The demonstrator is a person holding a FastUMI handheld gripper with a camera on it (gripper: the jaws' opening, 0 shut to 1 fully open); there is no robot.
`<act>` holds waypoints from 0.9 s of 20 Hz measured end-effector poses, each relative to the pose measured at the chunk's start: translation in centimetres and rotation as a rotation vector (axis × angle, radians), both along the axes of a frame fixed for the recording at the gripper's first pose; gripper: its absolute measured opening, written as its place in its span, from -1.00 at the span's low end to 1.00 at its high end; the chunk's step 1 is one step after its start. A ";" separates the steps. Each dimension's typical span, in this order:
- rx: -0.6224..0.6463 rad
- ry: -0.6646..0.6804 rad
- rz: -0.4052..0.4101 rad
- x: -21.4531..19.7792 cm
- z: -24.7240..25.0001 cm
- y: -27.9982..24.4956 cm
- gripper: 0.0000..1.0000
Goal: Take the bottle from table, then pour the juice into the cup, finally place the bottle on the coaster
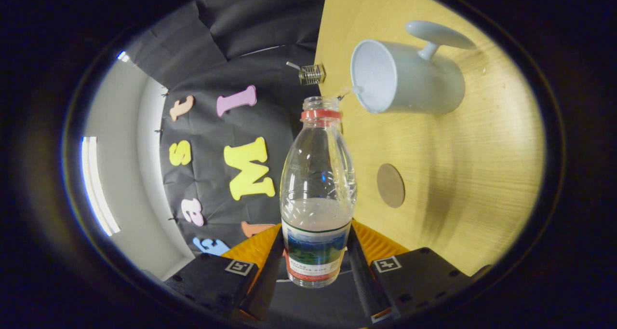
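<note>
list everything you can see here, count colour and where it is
clear plastic bottle with a red neck ring and a printed label: 1, clear with liquid in its lower part, uncapped, held between the fingers, mouth toward the mug
white ceramic mug with a handle: 1, white, on the wooden table beyond the bottle's mouth, opening facing the bottle
thin stream of liquid: 1, clear, running from the bottle's mouth to the mug's rim
round brown coaster: 1, brown, on the table beside the bottle, nearer the fingers than the mug
light wooden table: 1, pale yellow wood
small metal clip: 1, silvery, at the table's edge by the black cloth wall
gripper: 1, fingers closed on the bottle's labelled lower part
</note>
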State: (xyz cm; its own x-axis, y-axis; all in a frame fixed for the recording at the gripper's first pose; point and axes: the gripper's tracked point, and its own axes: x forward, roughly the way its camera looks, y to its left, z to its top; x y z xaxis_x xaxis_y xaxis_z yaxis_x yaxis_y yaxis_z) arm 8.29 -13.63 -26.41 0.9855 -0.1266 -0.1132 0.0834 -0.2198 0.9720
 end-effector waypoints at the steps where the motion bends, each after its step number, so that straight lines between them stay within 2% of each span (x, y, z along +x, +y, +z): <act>1: 0.008 0.001 -0.002 0.0 -0.2 -0.1 0.50; 18: 0.096 -0.042 -0.029 0.5 3.3 -0.9 0.50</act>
